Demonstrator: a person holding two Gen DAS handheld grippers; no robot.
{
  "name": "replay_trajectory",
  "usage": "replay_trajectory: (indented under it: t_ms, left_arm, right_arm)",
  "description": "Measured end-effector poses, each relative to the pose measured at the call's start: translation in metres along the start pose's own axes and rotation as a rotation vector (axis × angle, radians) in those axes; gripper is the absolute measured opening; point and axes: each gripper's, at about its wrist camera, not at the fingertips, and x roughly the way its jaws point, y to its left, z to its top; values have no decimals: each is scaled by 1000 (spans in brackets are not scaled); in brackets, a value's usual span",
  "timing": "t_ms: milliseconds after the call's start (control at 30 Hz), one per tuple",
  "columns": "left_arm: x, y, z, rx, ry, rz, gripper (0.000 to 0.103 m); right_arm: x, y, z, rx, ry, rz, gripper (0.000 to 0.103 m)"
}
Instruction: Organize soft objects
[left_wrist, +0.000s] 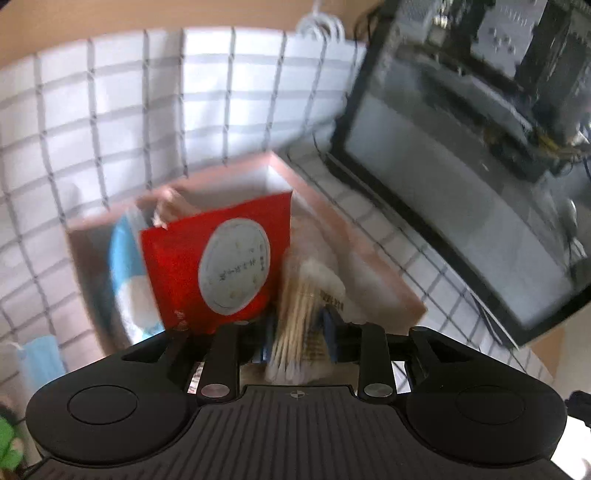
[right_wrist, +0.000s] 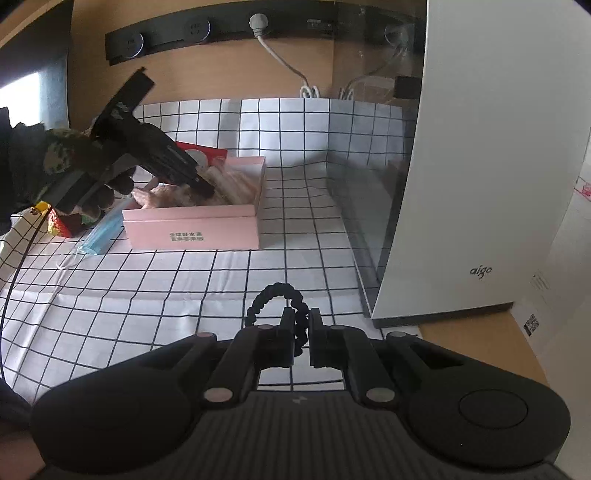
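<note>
In the left wrist view a pink box (left_wrist: 373, 266) holds a red packet (left_wrist: 192, 266) with a pale round label and a blue-and-white pack (left_wrist: 123, 258). My left gripper (left_wrist: 295, 339) is over the box's near end. A clear pack of cotton swabs (left_wrist: 299, 314) lies between its blue pads (left_wrist: 328, 332), with a slight gap at the left pad; the picture is blurred. In the right wrist view the pink box (right_wrist: 192, 229) stands at the left centre with the left gripper (right_wrist: 203, 188) dipped into it. My right gripper (right_wrist: 302, 332) is shut on a black braided hair tie (right_wrist: 273, 291), held above the checked cloth.
A blue face mask (right_wrist: 103, 229) lies left of the box, beside a colourful small box (right_wrist: 55, 221). A tall white appliance (right_wrist: 480, 147) with a glass side stands at the right. A gloved hand (right_wrist: 66, 158) holds the left gripper. The checked cloth (right_wrist: 147, 295) covers the table and back wall.
</note>
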Motion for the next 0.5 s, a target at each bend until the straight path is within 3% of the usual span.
replay_trajectory:
  t_ms: [233, 367, 500]
  left_arm:
    - [-84, 12, -20, -108, -227, 50, 30]
    - [-131, 21, -54, -229, -333, 56, 30]
    - [-161, 20, -111, -400, -369, 31, 30]
  right_arm:
    - [8, 2, 27, -36, -62, 42, 7]
    - [31, 2, 81, -21, -148, 113, 7]
    - [83, 8, 150, 59, -187, 199, 7]
